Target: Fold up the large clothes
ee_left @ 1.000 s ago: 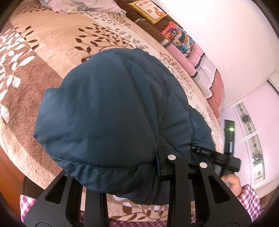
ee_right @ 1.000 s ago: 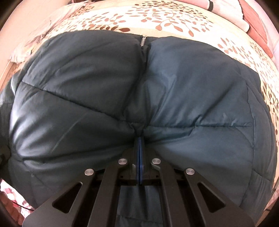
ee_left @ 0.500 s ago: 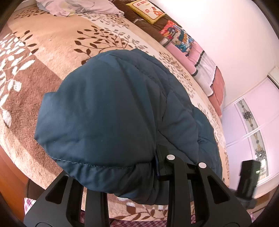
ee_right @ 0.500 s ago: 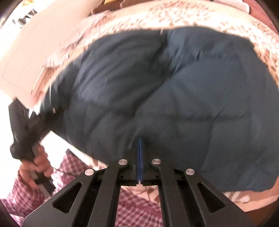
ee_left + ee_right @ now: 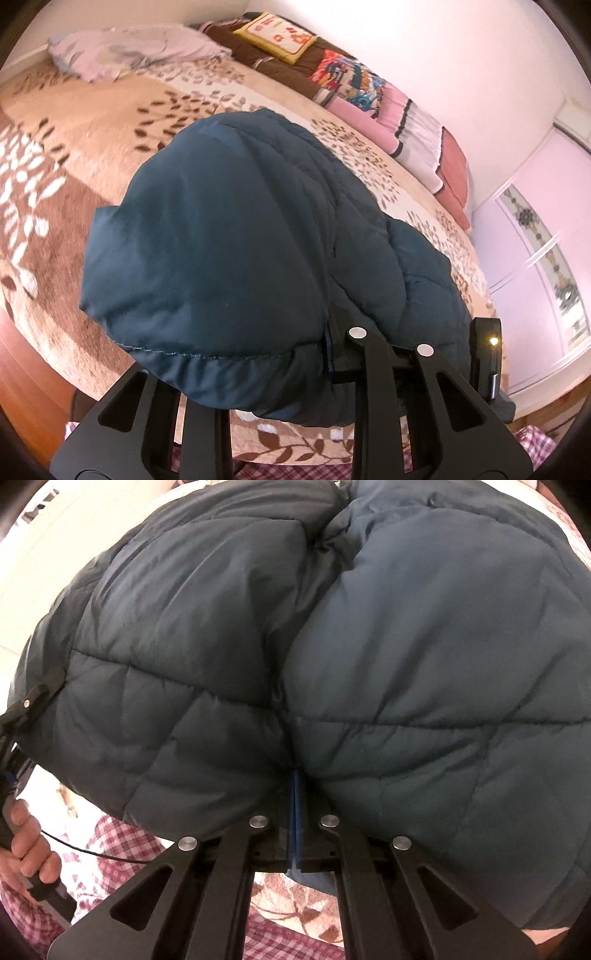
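Observation:
A dark teal quilted jacket lies bunched on the bed. My left gripper has the jacket's stitched hem packed between its fingers. Its jaws are closing on that thick fold, and the left finger is buried under cloth. In the right wrist view the jacket fills the frame, its zip line running up the middle. My right gripper is shut, blue pads together, pinching the jacket at a seam. The left gripper's finger shows at the jacket's left edge. The right gripper's body stands behind the jacket at lower right.
The leaf-patterned bed cover spreads out to the left and far side. A row of cushions and folded blankets lines the wall, with a lilac cloth at the far corner. A hand and checked clothing are near the bed's edge.
The right gripper swung sideways across the jacket, which now fills its view up close. The left gripper rose a little with the hem still between its fingers.

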Demonstrator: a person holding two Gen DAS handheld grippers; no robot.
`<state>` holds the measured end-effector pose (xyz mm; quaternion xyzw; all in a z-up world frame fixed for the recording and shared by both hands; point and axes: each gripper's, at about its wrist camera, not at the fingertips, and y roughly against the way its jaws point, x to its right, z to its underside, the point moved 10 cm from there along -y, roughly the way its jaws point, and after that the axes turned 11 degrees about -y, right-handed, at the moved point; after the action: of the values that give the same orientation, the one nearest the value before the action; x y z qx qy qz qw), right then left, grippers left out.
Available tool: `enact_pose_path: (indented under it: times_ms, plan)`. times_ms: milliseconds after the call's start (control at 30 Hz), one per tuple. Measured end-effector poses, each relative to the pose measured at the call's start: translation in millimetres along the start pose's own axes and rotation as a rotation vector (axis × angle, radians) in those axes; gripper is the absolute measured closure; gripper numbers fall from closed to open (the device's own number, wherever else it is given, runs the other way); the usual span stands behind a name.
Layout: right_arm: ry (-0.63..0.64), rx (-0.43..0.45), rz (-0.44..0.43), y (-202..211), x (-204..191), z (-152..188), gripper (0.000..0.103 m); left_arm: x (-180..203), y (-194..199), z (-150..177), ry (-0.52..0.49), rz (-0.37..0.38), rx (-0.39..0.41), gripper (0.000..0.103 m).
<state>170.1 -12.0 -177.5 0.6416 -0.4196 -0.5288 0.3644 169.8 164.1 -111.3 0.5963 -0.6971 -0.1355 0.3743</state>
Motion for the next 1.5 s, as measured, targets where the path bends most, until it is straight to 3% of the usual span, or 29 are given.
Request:
enact_pose_path:
  times_ms: [167,300,367,500,567,767,867,1033,1267,1500]
  plan:
    - [-0.008,0.029,-0.025,16,-3,3,0.103,6,10,-11,-0.035,-0.010,0.023,0.080]
    - [-0.040,0.149,-0.078,73,9,-3,0.103,14,14,-15,-0.067,-0.019,0.032,0.080]
    - [-0.075,0.226,-0.072,104,29,-11,0.103,17,16,-17,-0.076,-0.021,0.036,0.080]
    - [-0.209,0.369,0.013,158,106,-24,0.103,22,21,-20,-0.087,-0.014,0.044,0.080]
    - [-0.291,0.392,0.027,167,144,-27,0.101,26,23,-22,-0.103,-0.017,0.048,0.080]
    - [-0.379,0.307,0.006,128,188,-25,0.097,47,31,-31,-0.170,-0.024,0.068,0.080]
    - [-0.385,0.260,-0.013,104,183,-19,0.097,63,37,-38,-0.224,-0.024,0.083,0.080]
    - [-0.389,0.257,-0.055,102,181,-22,0.097,103,47,-47,-0.322,-0.003,0.114,0.080]
    - [-0.434,0.262,-0.183,105,188,-16,0.097,195,49,-50,-0.532,0.072,0.138,0.080]
    - [-0.439,0.265,-0.256,107,196,-6,0.097,290,14,-18,-0.748,0.165,0.085,0.080]
